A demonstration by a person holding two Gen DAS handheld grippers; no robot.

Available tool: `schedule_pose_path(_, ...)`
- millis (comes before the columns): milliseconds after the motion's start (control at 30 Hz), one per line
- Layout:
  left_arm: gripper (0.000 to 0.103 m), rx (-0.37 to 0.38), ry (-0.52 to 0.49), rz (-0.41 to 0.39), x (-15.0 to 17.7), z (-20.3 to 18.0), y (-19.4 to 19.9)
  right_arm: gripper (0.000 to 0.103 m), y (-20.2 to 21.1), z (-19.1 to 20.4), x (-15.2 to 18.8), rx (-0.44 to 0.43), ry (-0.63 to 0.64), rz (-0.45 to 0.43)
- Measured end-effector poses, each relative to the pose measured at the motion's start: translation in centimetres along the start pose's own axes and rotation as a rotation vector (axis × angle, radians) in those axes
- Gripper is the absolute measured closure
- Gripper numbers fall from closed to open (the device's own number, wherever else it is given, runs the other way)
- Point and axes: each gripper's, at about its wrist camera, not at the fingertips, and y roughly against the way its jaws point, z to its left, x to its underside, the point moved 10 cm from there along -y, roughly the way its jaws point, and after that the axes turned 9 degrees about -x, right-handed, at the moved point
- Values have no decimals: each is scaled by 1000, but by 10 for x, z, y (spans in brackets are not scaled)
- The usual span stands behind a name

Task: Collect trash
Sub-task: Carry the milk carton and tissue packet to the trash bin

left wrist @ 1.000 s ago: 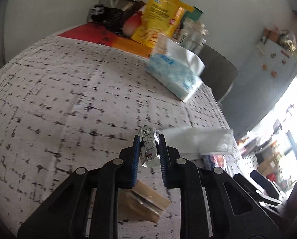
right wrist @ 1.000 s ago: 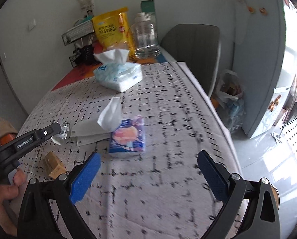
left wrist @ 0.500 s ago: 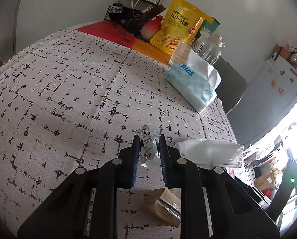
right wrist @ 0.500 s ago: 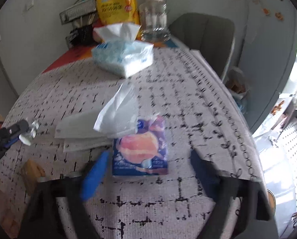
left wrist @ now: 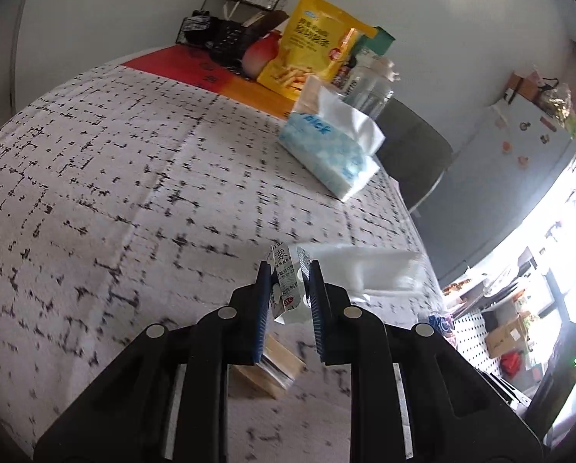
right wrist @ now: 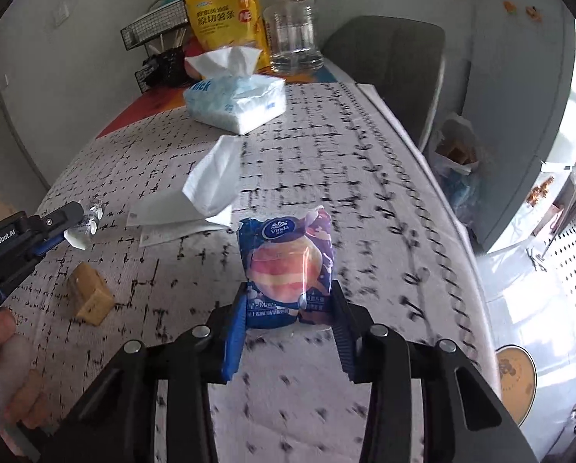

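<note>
A small crumpled silver-white wrapper point(left wrist: 286, 285) sits pinched in my left gripper point(left wrist: 288, 270), held just above the tablecloth; from the right wrist view the same gripper point(right wrist: 75, 216) and wrapper point(right wrist: 87, 223) show at the left edge. My right gripper point(right wrist: 290, 289) is closing its jaws on a blue and purple pocket tissue pack point(right wrist: 288, 254), with the blue pads against the pack's lower sides. A brown packet point(right wrist: 89, 297) lies on the cloth below the left gripper. Loose white tissue sheets point(right wrist: 195, 200) lie between the two grippers.
A blue tissue box point(right wrist: 236, 98), a yellow snack bag point(right wrist: 222, 11) and a clear jar point(right wrist: 293, 38) stand at the far end of the table point(right wrist: 365, 193). A grey chair point(right wrist: 388, 58) and a plastic bag point(right wrist: 454, 154) on the floor are to the right.
The right gripper has come forward and down to the tissue pack, and its wide-open jaws have closed in on the pack. The left gripper still holds the wrapper.
</note>
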Motion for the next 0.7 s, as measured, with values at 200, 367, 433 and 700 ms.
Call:
schedule_pose_path(200, 83, 19, -33, -3, 8, -23, 14, 64, 29, -12, 3, -7, -23, -42)
schedule_pose_path(367, 83, 38, -82, -10, 17, -51, 27, 64, 53, -21, 8, -22, -40, -81)
schedule_pose_path(433, 83, 52, -105, -5, 24, -65, 30, 64, 62, -27, 10, -24, -53, -97)
schedule_pose_path(700, 83, 117, -218, 35, 58, -142, 28, 64, 94, -67, 22, -13, -120, -152)
